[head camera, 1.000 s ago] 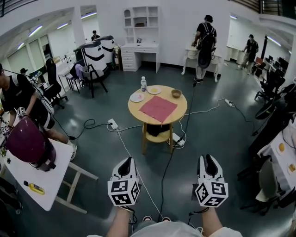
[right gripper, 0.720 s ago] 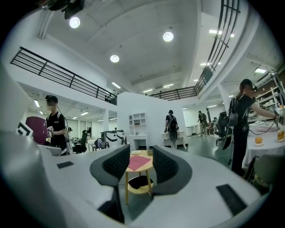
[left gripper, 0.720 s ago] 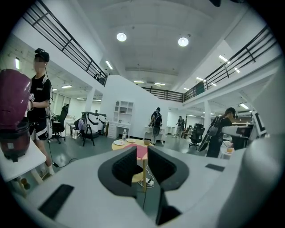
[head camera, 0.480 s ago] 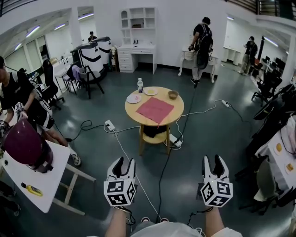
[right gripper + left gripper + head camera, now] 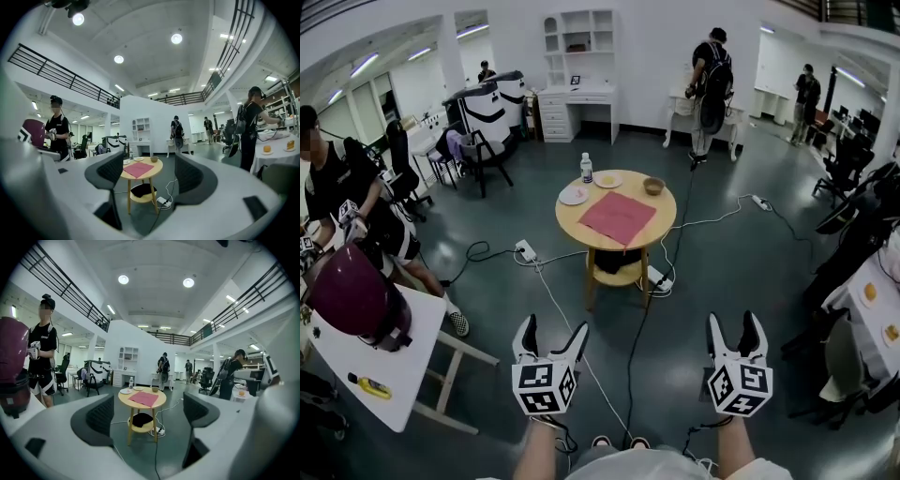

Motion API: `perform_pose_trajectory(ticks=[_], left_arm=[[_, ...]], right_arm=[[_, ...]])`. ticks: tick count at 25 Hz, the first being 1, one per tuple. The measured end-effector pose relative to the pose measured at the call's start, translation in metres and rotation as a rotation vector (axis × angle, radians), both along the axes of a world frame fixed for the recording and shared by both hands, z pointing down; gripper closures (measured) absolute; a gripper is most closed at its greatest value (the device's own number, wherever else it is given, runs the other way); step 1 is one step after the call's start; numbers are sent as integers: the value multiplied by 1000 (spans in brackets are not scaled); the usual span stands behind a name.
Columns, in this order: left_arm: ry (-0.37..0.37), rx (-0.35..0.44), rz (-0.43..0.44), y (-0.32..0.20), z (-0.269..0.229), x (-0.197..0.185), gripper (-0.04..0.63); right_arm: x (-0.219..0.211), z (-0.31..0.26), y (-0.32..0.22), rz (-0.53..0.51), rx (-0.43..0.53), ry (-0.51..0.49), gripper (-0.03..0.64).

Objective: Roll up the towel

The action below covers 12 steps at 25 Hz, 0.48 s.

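A pink-red towel (image 5: 617,217) lies flat on a round wooden table (image 5: 661,228) some way ahead; it also shows in the left gripper view (image 5: 142,398) and the right gripper view (image 5: 137,169). My left gripper (image 5: 551,337) hangs over the floor well short of the table, jaws opening, nothing between them. My right gripper (image 5: 736,330) is level with it to the right, jaws also opening and empty. Both point toward the table.
On the table's far side stand a bottle (image 5: 587,169), two plates (image 5: 574,195) and a small bowl (image 5: 653,187). Cables and a power strip (image 5: 526,251) run across the floor. A white table (image 5: 356,361) with a maroon helmet (image 5: 352,296) is at left; people stand around.
Both grippers' jaws have spread from nearly closed to wide apart. The view has shifted slightly; the grippers stay in about the same place.
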<state>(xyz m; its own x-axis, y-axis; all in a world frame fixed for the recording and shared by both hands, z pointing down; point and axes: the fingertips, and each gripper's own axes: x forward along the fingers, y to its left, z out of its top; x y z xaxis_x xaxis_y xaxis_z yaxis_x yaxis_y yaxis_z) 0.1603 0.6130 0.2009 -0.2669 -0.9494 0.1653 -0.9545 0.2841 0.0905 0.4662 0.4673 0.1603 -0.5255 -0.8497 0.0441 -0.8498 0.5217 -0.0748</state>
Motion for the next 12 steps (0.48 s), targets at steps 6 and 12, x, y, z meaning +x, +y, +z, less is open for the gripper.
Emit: perform_pose_trajectory(ticks=[6,12], left_arm=[[-11,58,-57,4,-9,-15,22],[-11,63,-53,5,-8,-28,9]], right_arm=[[-5,6,1,18,6,15,175],[-14,14,5,39,-9,11,147]])
